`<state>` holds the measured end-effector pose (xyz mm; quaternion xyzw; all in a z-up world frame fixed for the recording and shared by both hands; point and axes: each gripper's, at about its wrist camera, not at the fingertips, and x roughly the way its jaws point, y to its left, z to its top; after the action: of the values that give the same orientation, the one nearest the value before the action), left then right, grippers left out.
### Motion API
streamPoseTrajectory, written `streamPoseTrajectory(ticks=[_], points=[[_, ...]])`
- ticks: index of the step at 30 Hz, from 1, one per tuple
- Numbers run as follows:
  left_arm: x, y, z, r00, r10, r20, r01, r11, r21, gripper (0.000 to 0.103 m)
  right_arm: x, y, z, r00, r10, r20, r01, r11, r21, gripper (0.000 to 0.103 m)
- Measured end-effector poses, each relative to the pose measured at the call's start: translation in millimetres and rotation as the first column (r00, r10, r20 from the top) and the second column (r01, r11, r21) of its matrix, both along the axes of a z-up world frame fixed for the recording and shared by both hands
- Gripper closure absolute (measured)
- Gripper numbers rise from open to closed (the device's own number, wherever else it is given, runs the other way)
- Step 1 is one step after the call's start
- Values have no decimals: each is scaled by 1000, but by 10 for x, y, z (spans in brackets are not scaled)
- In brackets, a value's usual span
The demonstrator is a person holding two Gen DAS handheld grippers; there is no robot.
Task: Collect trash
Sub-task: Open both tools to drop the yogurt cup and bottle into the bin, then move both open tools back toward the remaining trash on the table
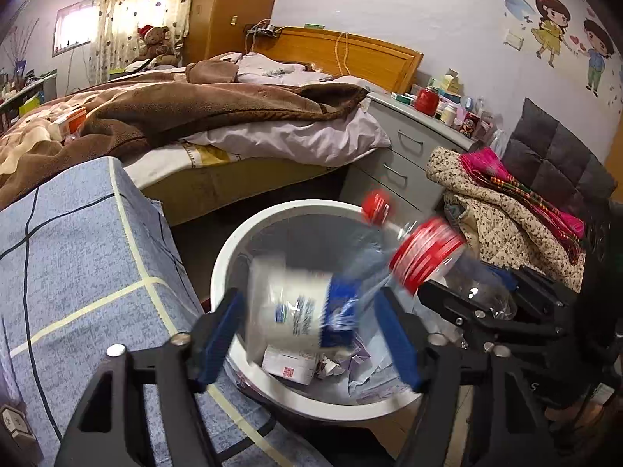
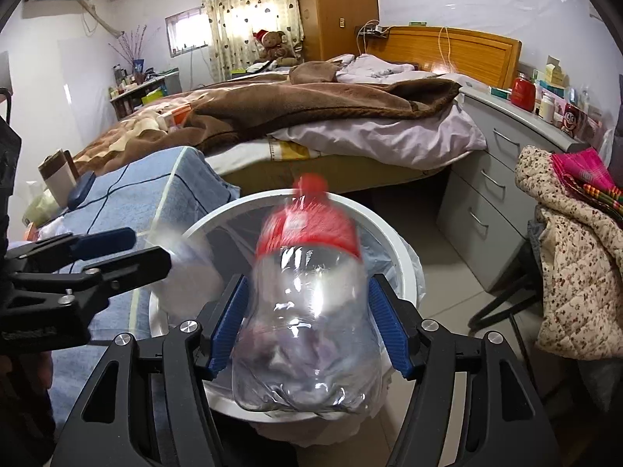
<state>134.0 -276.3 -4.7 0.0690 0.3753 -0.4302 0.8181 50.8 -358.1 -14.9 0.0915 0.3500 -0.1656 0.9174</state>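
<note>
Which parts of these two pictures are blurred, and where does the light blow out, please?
Left wrist view: the white-and-blue carton and the clear bottle are motion-smeared over the white bin, while the bed stays sharp; the curtained window is overexposed. Right wrist view: the bottle's red cap and label are smeared, glare spots mark its clear body, and straight edges bow from fisheye distortion.

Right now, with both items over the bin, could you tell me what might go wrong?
1. The clear bottle sits between the right gripper pads near the white bin's near rim; it might strike the rim and bounce out.
2. The white carton, blurred between the open left gripper pads, could collide with the bottle beside it.
3. Both grippers are close together and might knock.
</note>
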Motion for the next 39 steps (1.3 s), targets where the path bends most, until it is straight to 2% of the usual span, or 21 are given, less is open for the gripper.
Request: streamPoseTrajectory(ticks=[12,20,29,39], points=[[49,298,101,998,59,16,-58,998,-39,24,27,14,75,999,-9,31,9,1000,-19,33],[35,600,182,992,117,41,-115,992,-52,24,38,145,163,996,12,84,-11,1000,-17,33],[12,1111,220,973,214,88,-209,976,-54,24,176,416,198,988,85,131,-86,996,1,33],[59,1756,170,937,337,97,-333,941,-54,24,431,761,224,972,185,144,-188,982,8,33]])
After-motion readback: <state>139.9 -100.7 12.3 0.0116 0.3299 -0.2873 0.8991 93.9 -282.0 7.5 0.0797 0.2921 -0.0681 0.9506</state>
